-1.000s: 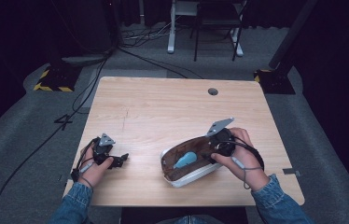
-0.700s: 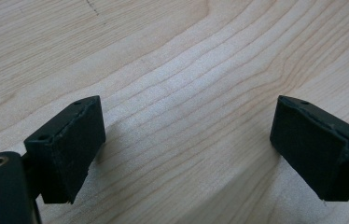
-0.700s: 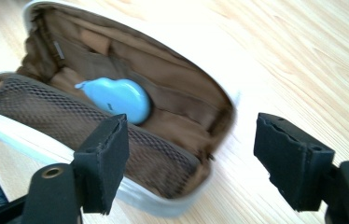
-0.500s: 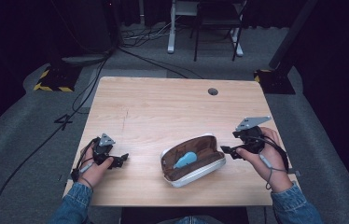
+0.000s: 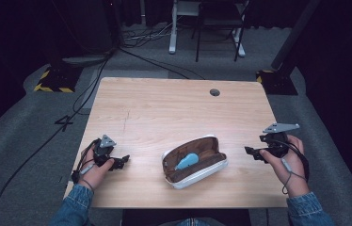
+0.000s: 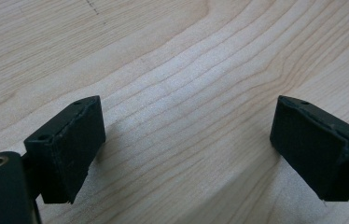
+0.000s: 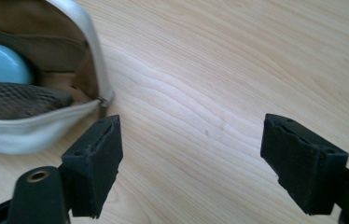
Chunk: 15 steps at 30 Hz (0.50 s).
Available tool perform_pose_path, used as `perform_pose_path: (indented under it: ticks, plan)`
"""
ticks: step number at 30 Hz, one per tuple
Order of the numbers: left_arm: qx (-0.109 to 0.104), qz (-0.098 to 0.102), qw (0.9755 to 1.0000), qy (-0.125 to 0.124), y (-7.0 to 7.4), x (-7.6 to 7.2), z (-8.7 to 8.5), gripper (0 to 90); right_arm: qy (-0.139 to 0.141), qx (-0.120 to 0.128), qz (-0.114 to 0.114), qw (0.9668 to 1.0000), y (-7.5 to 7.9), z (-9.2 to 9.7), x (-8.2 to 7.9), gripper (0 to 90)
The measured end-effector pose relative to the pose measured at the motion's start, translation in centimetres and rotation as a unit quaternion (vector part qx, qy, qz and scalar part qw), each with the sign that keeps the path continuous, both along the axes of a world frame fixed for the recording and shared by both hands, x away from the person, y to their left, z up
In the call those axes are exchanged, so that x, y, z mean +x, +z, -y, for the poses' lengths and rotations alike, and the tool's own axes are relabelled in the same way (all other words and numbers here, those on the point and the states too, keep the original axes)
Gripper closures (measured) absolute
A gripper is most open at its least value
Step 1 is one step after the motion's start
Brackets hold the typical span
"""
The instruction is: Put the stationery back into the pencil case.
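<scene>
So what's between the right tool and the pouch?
Nothing: bare table lies between the right tool and the pouch, seen from the high view.

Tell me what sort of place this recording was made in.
Probably a recording studio or lab, not a home. A bare wooden table stands on grey carpet with dark surroundings, cables run across the floor, and weighted stand bases with yellow-black warning stripes sit beside the table.
</scene>
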<state>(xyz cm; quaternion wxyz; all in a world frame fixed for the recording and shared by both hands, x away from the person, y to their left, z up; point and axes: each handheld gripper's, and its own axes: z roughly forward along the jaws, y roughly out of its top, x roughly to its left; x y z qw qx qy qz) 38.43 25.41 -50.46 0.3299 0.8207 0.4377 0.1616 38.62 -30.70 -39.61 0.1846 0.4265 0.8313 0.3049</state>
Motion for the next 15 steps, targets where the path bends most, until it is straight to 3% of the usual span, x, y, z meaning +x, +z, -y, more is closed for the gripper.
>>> perform_pose_path:
  ticks: [4, 15]
  plan:
    - [-0.002, 0.001, 1.0000, 0.001, 0.0, -0.1, 0.0, 10.5, -0.014, 0.009, -0.003, 0.9999, -1.2, 1.1, 0.2, 20.0]
    - [-0.001, 0.002, 1.0000, 0.001, 0.0, -0.2, -0.1, 10.5, -0.062, 0.033, -0.010, 0.9975, -6.4, 4.3, 0.2, 17.3]
